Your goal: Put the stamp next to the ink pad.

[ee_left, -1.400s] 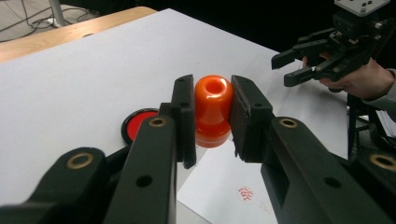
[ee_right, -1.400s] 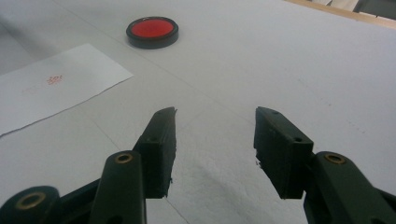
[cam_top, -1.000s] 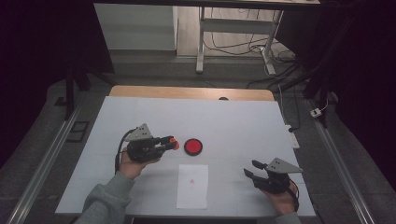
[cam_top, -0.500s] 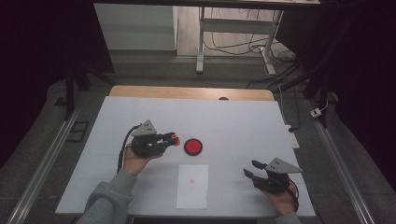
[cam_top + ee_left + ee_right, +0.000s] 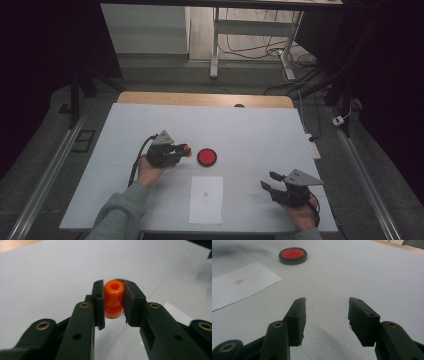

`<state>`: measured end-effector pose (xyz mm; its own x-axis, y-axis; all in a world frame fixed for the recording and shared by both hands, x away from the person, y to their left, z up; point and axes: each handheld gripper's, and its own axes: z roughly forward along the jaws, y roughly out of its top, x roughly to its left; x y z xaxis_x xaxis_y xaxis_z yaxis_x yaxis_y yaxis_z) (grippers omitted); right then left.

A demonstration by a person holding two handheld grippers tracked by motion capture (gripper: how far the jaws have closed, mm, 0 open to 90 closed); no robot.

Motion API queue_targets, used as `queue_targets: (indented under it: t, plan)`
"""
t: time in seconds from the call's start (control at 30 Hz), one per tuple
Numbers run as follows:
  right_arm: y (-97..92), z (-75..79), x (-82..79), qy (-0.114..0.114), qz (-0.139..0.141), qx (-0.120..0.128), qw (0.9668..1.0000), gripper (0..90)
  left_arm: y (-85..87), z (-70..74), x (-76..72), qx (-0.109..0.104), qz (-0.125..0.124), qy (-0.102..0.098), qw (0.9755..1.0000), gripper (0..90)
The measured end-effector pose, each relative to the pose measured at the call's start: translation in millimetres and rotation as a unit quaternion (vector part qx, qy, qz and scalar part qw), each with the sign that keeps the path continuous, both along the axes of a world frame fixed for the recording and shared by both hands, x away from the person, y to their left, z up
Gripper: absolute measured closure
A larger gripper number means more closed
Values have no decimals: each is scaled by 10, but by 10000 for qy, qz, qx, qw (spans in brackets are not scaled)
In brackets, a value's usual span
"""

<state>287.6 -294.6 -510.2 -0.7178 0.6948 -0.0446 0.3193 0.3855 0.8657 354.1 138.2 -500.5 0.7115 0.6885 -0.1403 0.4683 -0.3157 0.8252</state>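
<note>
While the left tongs (image 5: 113, 302) clench it, the orange stamp (image 5: 114, 298) shows a glossy, waisted plastic body with a round hole in its end, held just left of the red ink pad (image 5: 206, 157). Well to the pad's right, the right tongs (image 5: 326, 315) stand released over the white surface (image 5: 260, 130).

White surface (image 5: 250, 125) w/ wood strip at far edge; red pad (image 5: 206, 157) and paper (image 5: 206, 199) lie on it, near ea. other.
</note>
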Motion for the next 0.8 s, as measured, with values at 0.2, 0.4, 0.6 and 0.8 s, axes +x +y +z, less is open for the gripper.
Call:
queue_targets:
  t: [0.2, 0.4, 0.6, 0.8]
  plan:
    - [-1, -3, 2, 11, -1, 6, 10000, 480, -3, -144, 42, 136, 45, 171, 9998, 718]
    - [11, -9, 6, 16, 20, 22, 10000, 480, -36, -258, 57, 352, -9, 315, 9989, 718]
    - [13, -9, 5, 22, 18, 22, 10000, 478, -35, -296, 55, 434, -79, 403, 9982, 717]
    - [18, -6, 10, 32, 39, 0, 10000, 477, -17, -340, 20, 511, -97, 424, 9977, 713]
